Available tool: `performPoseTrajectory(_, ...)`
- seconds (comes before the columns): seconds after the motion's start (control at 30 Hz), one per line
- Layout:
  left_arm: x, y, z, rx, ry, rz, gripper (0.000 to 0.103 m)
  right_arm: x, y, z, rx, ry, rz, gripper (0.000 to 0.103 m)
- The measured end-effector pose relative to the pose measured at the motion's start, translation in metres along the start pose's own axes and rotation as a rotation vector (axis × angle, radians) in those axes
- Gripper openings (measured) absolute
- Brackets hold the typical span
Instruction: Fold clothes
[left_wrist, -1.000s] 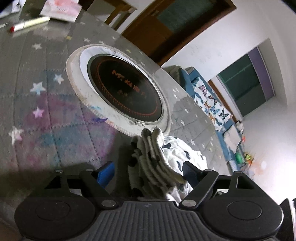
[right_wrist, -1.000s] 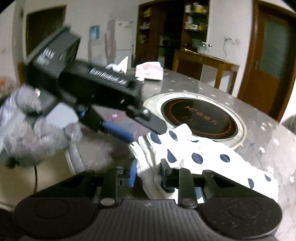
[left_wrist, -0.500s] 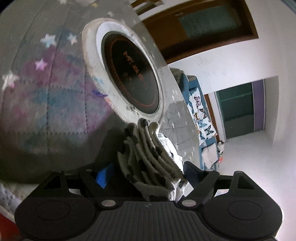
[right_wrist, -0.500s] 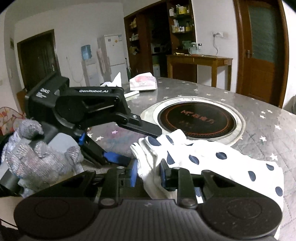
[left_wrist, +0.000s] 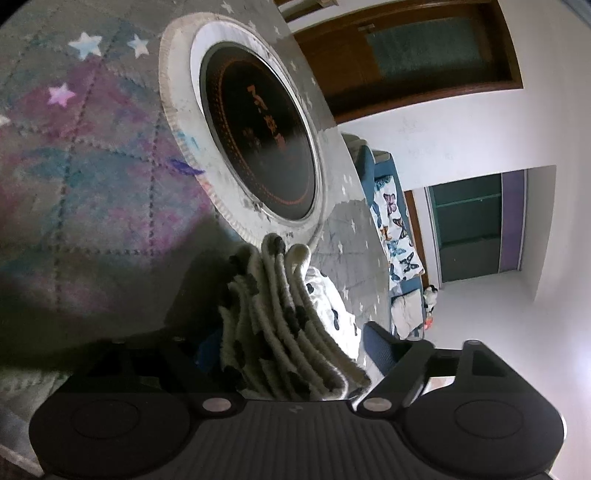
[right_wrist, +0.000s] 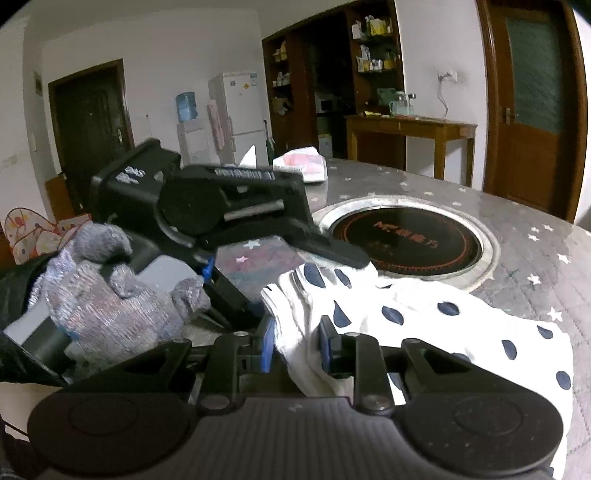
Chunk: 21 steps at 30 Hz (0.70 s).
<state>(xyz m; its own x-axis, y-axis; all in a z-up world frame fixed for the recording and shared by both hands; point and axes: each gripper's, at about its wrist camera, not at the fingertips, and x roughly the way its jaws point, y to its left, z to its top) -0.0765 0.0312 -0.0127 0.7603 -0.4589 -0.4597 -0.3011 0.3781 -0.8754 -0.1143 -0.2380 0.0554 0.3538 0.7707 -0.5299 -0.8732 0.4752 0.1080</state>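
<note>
Right tool (right_wrist: 295, 345) closed on spotted cloth (right_wrist: 424, 314); left tool (left_wrist: 291, 343) pinched bunched cloth (left_wrist: 288, 317) folds. Cloth lay on desk (right_wrist: 535, 251), beside round hob (right_wrist: 406, 242), toward near edge.

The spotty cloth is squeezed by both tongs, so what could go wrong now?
1. The left tongs pinch a thick bunch of layers of the spotty cloth; some layers might slip out.
2. The right tongs grip the same end very near the left ones, so they could bump.
3. The cloth's edge lies by the round cooktop and may drag across it.
</note>
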Motion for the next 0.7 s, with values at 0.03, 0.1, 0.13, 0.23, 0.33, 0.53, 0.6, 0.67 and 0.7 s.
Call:
performPoseTrajectory(0.03,0.001,0.001,0.0,-0.001,0.003,-0.005,0.07,0.0,-0.001,0.0,0.0,-0.002,0.003,0.024)
performPoseTrajectory(0.1,0.003,0.001,-0.001,0.012,0.003,-0.009,0.056,-0.001,-0.002,-0.001,-0.001,-0.006,0.009,0.024)
performPoseTrajectory(0.13,0.004,-0.001,0.0,0.025,0.004,-0.001,0.051,-0.001,-0.003,-0.002,-0.002,-0.006,0.011,0.024)
performPoseTrajectory(0.23,0.009,-0.001,0.002,0.065,0.018,0.02,0.033,0.002,-0.004,-0.006,0.001,0.014,0.011,0.026)
performPoseTrajectory(0.33,0.011,0.003,0.002,0.08,0.022,0.03,0.03,0.0,-0.013,-0.008,0.053,0.02,0.032,0.03)
performPoseTrajectory(0.53,0.012,0.006,0.002,0.108,0.018,0.043,0.03,-0.02,-0.05,-0.004,0.167,-0.006,-0.035,0.03)
performPoseTrajectory(0.6,0.012,0.004,0.001,0.125,0.012,0.049,0.03,-0.021,-0.065,-0.001,0.188,-0.001,-0.092,0.03)
performPoseTrajectory(0.67,0.012,0.003,0.0,0.13,0.011,0.053,0.03,-0.013,-0.078,-0.001,0.198,0.014,-0.127,0.03)
performPoseTrajectory(0.7,0.012,0.003,0.0,0.13,0.011,0.053,0.03,-0.01,-0.085,-0.001,0.204,0.022,-0.144,0.03)
